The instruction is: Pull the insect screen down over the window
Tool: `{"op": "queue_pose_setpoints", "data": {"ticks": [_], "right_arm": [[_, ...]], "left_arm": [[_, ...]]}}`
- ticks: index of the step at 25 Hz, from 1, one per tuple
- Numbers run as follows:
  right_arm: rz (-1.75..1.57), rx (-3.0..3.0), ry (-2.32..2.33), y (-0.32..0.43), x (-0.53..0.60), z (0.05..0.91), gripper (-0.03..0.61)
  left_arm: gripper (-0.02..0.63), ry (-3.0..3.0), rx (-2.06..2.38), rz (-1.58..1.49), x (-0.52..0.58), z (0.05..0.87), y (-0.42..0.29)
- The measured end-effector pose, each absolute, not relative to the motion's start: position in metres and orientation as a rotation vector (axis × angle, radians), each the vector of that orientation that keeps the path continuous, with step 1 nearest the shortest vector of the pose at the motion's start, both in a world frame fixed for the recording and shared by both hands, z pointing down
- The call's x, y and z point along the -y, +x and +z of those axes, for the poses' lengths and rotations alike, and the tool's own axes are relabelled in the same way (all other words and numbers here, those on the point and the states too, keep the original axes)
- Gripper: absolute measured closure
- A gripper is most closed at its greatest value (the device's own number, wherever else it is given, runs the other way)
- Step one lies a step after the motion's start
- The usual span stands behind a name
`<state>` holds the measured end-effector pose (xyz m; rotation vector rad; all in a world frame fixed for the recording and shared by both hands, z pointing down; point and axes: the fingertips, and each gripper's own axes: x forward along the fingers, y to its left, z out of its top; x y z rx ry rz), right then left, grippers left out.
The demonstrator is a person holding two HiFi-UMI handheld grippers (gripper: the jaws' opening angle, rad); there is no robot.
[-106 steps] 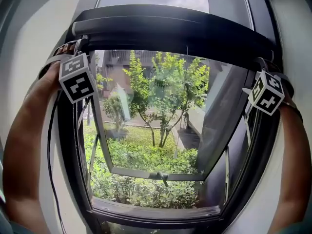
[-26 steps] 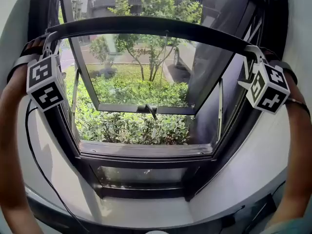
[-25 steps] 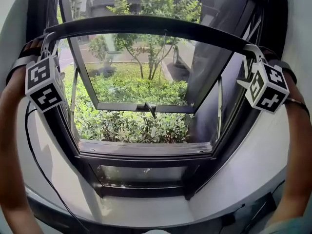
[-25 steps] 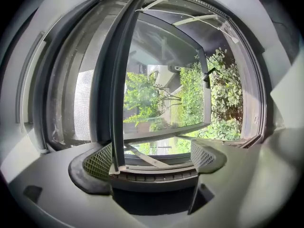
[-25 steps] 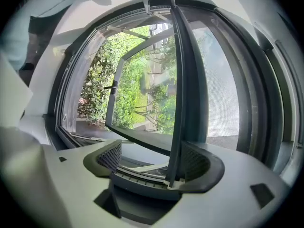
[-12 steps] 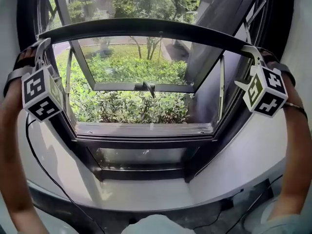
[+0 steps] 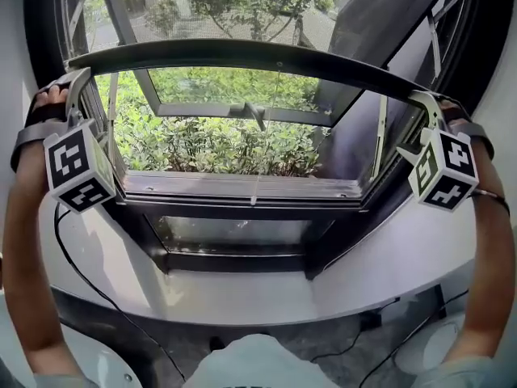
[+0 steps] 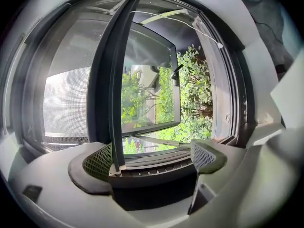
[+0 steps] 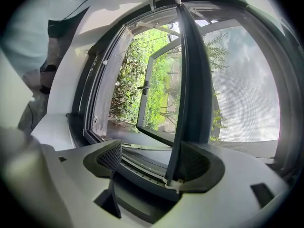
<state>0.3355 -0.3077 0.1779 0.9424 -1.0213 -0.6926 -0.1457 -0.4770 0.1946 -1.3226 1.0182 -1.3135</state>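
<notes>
Screen (image 7: 242, 55) — within left tool (image 8: 152, 158), right tool (image 9: 153, 159)

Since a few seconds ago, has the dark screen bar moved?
Yes, downward. The screen bar now sits just above the open sash's lower rail; earlier it hung far above that rail.

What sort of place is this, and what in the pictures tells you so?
Probably a room indoors, at a window looking onto a garden: an outward-opening sash, green shrubs outside, and the insect screen's dark pull bar across the opening.
</notes>
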Motion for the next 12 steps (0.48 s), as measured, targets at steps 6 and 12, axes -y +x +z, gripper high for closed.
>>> {"op": "queue_pose_setpoints", "data": {"ticks": [6, 12], "right_arm": [[-0.673, 1.041, 0.916, 0.337, 0.308, 0.207, 0.184], [-0.657, 1.062, 0.907, 0.338, 0.308, 0.231, 0.184]], "left_arm": [[0.084, -1.346, -0.993, -1.329, 0.477, 0.223, -0.144], [0.086, -1.351, -0.965, -1.354, 0.477, 0.246, -0.142]]}}
